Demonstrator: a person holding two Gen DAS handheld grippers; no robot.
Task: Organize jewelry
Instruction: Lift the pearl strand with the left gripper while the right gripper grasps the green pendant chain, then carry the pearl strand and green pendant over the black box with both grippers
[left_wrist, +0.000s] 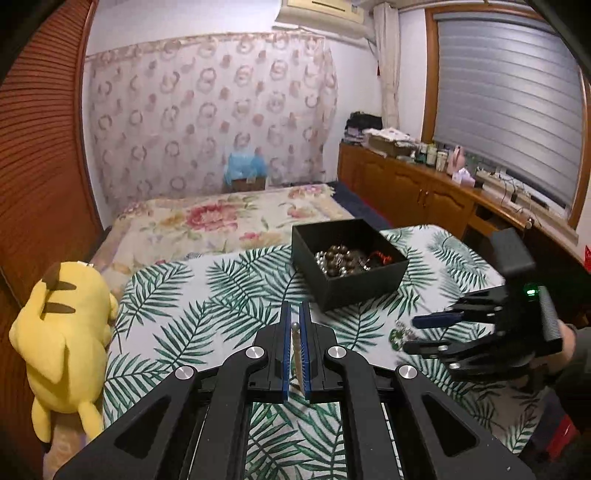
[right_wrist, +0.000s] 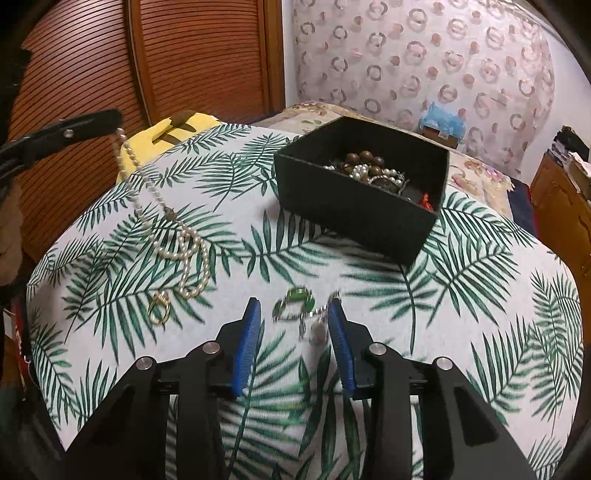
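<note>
**Mia:** What is the left gripper (left_wrist: 294, 332) doing?

**Ben:** Its fingers (left_wrist: 284, 334) are clenched on one end of the pearl necklace (right_wrist: 184, 251). The top part hangs from the fingers. The rest lies in loops on the bench (right_wrist: 461, 314), near the gold ring (right_wrist: 159, 310).

**Mia:** So how do we lift it well?

**Ben:** I think it should go up slowly until the last pearls leave the cloth. If it swings, it could catch the gold ring and drag it along. Then carry it over the black box (right_wrist: 354, 221) and let it down in a pile, low end first.

**Mia:** The box has stuff in it.

**Ben:** Yes, brown beads (right_wrist: 364, 158) and more pearls. So drop it in the free corner if there is one.

**Mia:** And the right gripper (right_wrist: 293, 328)?

**Ben:** Its fingers (right_wrist: 247, 343) are apart, not pressing on anything yet. The green bracelet (right_wrist: 295, 301) lies on the bench just in front, between them. It looks blurry, so I can't tell if the right finger touches its silver chain.

**Mia:** How should it grab that?

**Ben:** Go down first, so both fingers sit on either side of the green part. Then squeeze. Grabbing only the thin chain might let it slip.
</note>
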